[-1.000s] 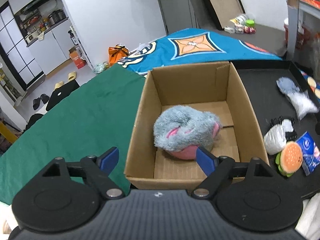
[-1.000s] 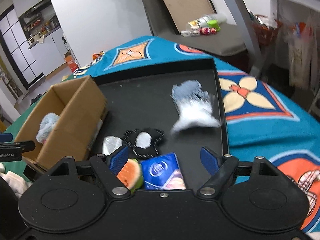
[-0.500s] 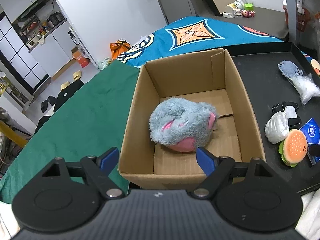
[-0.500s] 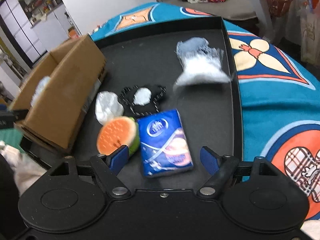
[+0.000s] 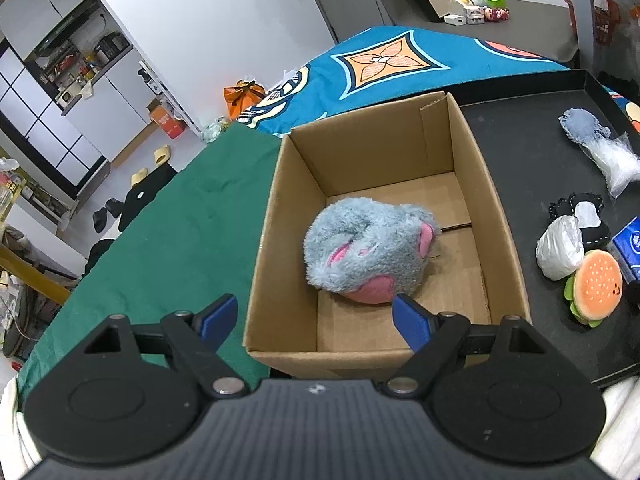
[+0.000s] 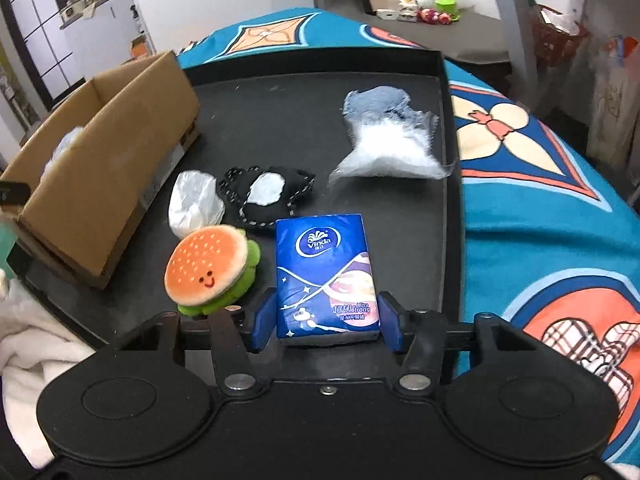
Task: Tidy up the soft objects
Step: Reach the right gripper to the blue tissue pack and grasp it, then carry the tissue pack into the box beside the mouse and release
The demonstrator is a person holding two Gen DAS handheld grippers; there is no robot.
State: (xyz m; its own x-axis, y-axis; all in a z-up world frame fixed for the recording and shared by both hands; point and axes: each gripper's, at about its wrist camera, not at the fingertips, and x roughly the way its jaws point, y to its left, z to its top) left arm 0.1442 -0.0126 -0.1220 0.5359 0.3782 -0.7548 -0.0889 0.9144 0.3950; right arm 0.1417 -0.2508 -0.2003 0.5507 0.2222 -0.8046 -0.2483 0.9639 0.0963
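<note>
A blue tissue pack (image 6: 324,264) lies on the black tray (image 6: 280,100). My right gripper (image 6: 326,320) is closing on its near end, and both blue pads sit against the pack's sides. Left of it are a burger plush (image 6: 208,264), a white wrapped bundle (image 6: 194,204) and a black-and-white fabric piece (image 6: 264,196). A grey and white fluffy item in clear plastic (image 6: 388,140) lies further back. My left gripper (image 5: 316,316) hangs open above the near edge of the cardboard box (image 5: 264,240), which holds a grey and pink plush (image 5: 368,256).
The box stands at the tray's left end, beside a green cloth (image 5: 168,240). A blue patterned cloth (image 6: 540,208) covers the table right of the tray. White fabric (image 6: 28,336) lies at the near left. Small items stand on a far grey table (image 5: 480,8).
My right gripper has dropped toward the tray and its jaws have narrowed around the tissue pack. The left gripper has tilted a little over the box and stays open.
</note>
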